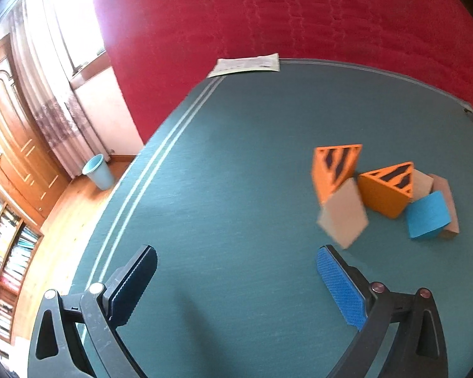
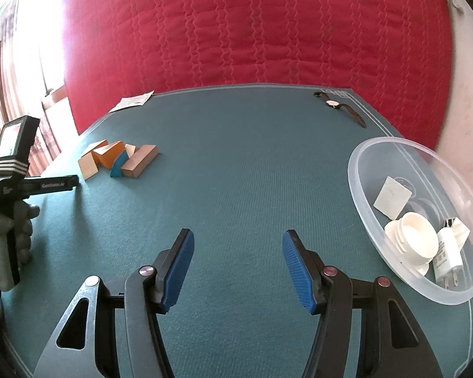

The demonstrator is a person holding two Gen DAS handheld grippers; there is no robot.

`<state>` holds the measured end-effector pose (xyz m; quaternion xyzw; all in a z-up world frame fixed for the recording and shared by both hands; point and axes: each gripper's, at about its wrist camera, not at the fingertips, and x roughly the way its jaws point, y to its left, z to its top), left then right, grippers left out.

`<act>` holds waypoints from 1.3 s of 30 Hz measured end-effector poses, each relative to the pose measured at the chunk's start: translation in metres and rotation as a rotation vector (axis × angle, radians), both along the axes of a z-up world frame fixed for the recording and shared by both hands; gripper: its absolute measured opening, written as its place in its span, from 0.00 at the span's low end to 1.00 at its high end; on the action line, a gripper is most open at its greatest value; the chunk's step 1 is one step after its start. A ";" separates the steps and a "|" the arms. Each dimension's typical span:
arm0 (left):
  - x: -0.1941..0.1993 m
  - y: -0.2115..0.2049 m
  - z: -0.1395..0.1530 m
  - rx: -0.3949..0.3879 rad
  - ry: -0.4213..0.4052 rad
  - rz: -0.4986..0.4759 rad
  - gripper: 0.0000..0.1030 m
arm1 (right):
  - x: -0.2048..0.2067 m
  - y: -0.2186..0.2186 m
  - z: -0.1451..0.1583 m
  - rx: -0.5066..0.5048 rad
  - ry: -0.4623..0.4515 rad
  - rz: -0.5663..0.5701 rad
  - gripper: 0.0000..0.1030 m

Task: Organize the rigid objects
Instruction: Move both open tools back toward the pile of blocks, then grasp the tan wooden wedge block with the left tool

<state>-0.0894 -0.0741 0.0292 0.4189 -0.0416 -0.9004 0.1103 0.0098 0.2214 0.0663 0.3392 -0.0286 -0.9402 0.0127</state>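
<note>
A cluster of blocks lies on the teal table (image 1: 236, 173): two orange triangular blocks (image 1: 334, 167) (image 1: 384, 189), a tan block (image 1: 343, 217), a blue block (image 1: 427, 215) and a plain wooden block (image 1: 447, 201). My left gripper (image 1: 236, 286) is open and empty, just short of the tan block. The cluster also shows far left in the right wrist view (image 2: 119, 159). My right gripper (image 2: 238, 267) is open and empty over bare table. The left gripper's body (image 2: 12, 182) shows at the left edge.
A clear plastic bowl (image 2: 378, 148) at the right holds a white charger (image 2: 447, 255), white caps (image 2: 413, 236) and a card. A wristwatch (image 2: 340, 107) and a paper slip (image 2: 132, 102) lie at the far edge. A red quilt (image 2: 252, 31) is behind.
</note>
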 end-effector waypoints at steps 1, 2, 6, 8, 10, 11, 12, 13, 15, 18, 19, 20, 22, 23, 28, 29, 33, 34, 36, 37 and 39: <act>0.000 -0.002 0.000 0.009 -0.001 0.003 1.00 | 0.000 0.000 0.000 -0.001 0.000 0.001 0.58; 0.000 -0.004 0.000 0.024 0.000 0.003 1.00 | 0.000 0.000 0.000 -0.002 -0.001 0.002 0.58; -0.003 0.006 0.002 0.060 0.001 -0.015 1.00 | 0.001 -0.002 0.000 -0.002 0.000 0.003 0.58; -0.006 0.014 0.004 0.084 0.004 -0.025 1.00 | 0.001 -0.002 -0.001 -0.003 0.001 0.004 0.58; -0.009 0.020 0.006 0.097 0.010 -0.026 1.00 | 0.001 -0.001 -0.001 -0.007 -0.002 0.004 0.58; -0.011 0.025 0.008 0.105 0.016 -0.025 1.00 | 0.001 -0.001 -0.001 -0.010 -0.003 0.003 0.58; -0.013 0.027 0.009 0.106 0.020 -0.022 1.00 | 0.000 -0.001 -0.001 -0.012 -0.004 0.002 0.58; -0.015 0.029 0.009 0.102 0.023 -0.016 1.00 | 0.000 -0.001 -0.001 -0.014 -0.005 0.002 0.58; -0.020 0.033 0.009 0.090 0.026 0.001 1.00 | 0.000 -0.001 -0.001 -0.015 -0.005 0.003 0.58; -0.027 0.035 0.007 0.093 0.018 0.025 0.97 | 0.000 -0.002 -0.002 -0.016 -0.006 0.007 0.58; -0.029 0.034 0.006 0.098 0.015 0.031 0.94 | 0.000 -0.002 -0.002 -0.017 -0.007 0.007 0.58; -0.030 0.034 0.004 0.102 0.012 0.034 0.91 | 0.000 -0.002 -0.002 -0.017 -0.009 0.007 0.58; -0.032 0.033 0.003 0.124 0.008 0.030 0.86 | -0.001 -0.002 -0.002 -0.018 -0.012 0.006 0.58; -0.032 0.034 0.003 0.130 0.008 0.022 0.81 | -0.001 -0.002 -0.003 -0.018 -0.014 0.005 0.58; -0.026 0.040 0.005 0.176 0.022 -0.045 0.49 | -0.003 -0.003 -0.004 -0.012 -0.026 0.004 0.58; -0.026 0.040 0.005 0.187 0.023 -0.055 0.40 | -0.003 -0.003 -0.004 -0.009 -0.027 0.005 0.58; -0.020 0.036 0.005 0.219 0.030 -0.071 0.37 | -0.003 -0.006 -0.006 0.004 -0.032 0.003 0.58; -0.019 0.034 0.005 0.227 0.029 -0.074 0.37 | -0.004 -0.006 -0.006 0.006 -0.036 0.003 0.58; -0.015 0.031 0.006 0.241 0.026 -0.081 0.37 | -0.004 -0.008 -0.007 0.011 -0.041 0.007 0.58; -0.012 0.030 0.006 0.245 0.028 -0.086 0.37 | -0.005 -0.009 -0.007 0.009 -0.046 0.012 0.58; -0.006 0.029 0.009 0.244 0.037 -0.101 0.37 | -0.010 -0.011 -0.007 -0.007 -0.067 0.027 0.58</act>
